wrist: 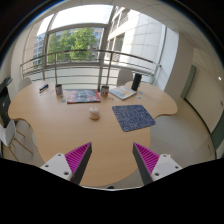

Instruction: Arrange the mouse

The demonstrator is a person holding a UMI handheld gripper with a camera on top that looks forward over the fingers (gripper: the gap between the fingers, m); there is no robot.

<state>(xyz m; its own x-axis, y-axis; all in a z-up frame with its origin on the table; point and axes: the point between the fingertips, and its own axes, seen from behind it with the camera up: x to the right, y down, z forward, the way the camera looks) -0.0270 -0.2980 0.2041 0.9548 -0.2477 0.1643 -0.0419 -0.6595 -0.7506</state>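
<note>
A bright room with tall windows and green trees outside holds a pale wooden worktop with a rounded, curving edge. Nearest the camera, the tongs hover above the worktop's near part, spread wide with nothing between them; their two magenta pads are ribbed and angle inward like wedges.

Just beyond the fingers and a little to the right lies a dark, patterned mouse mat, flat, roughly square and set at a slant; it looks like thin cloth or rubber. To its left, about mid-worktop and apart from the mat, sits a small pale rounded object that is most likely the mouse. It rests on the bare wood, well ahead of the tongs.

The mouse is probably light, rigid plastic with a smooth, domed shell, so the pads could slip off the crown. The safer hold would be low across its two flatter flanks, fingers straddling its width, with a gentle squeeze; it should slide easily on the wood if nudged.

Farther back lie a flat reddish book or tablet, a small dark cup-like item beside it, an open laptop and a little dark object between those. Behind them runs a metal railing before the glass.
</note>
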